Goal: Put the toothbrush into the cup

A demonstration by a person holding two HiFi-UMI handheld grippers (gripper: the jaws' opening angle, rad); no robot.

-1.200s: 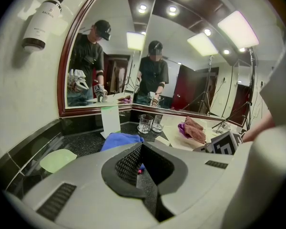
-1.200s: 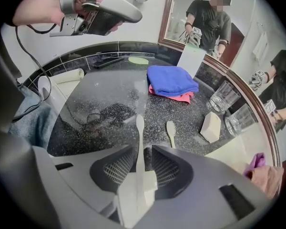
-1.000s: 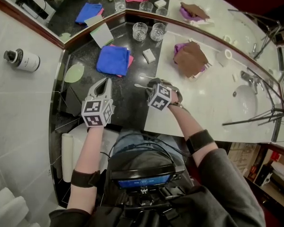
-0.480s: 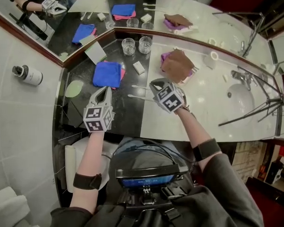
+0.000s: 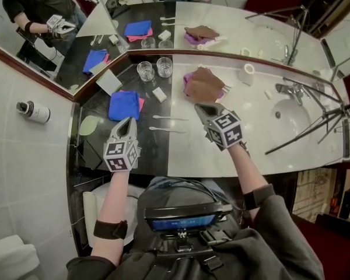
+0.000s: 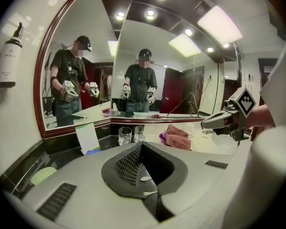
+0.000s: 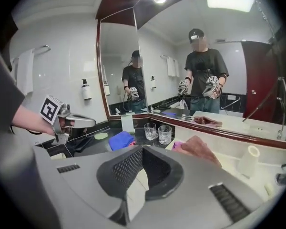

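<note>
Our right hand-held gripper (image 5: 199, 107) has just been closing. Its jaws now meet with nothing between them, and it has lifted off the bench (image 5: 256, 144) to hang above the pale part, right of where it was working a second ago. Our left hand-held gripper (image 5: 128, 121) is closed and empty too, as it was a second ago. It hovers over the dark part of the bench, a little higher than before.

Between the two hand-held grippers, the near toothbrush (image 5: 166, 129) and the far toothbrush (image 5: 169, 118) both lie flat on the dark stone, side by side and untouched. So the closing caught nothing. The right jaws shut on air as they rose, and no toothbrush came up with them.

Farther back, the left cup (image 5: 144, 70) and the right cup (image 5: 164, 66) stand upright and empty against the mirror, well apart from the toothbrushes. The blue cloth (image 5: 123, 105) lies to the left of the toothbrushes, and the brown cloth (image 5: 203, 86) lies just beyond the right hand-held gripper.

We judge the task has not advanced. A toothbrush still has to be picked up, which means reopening the jaws and coming back down before anything can be carried to a cup.
</note>
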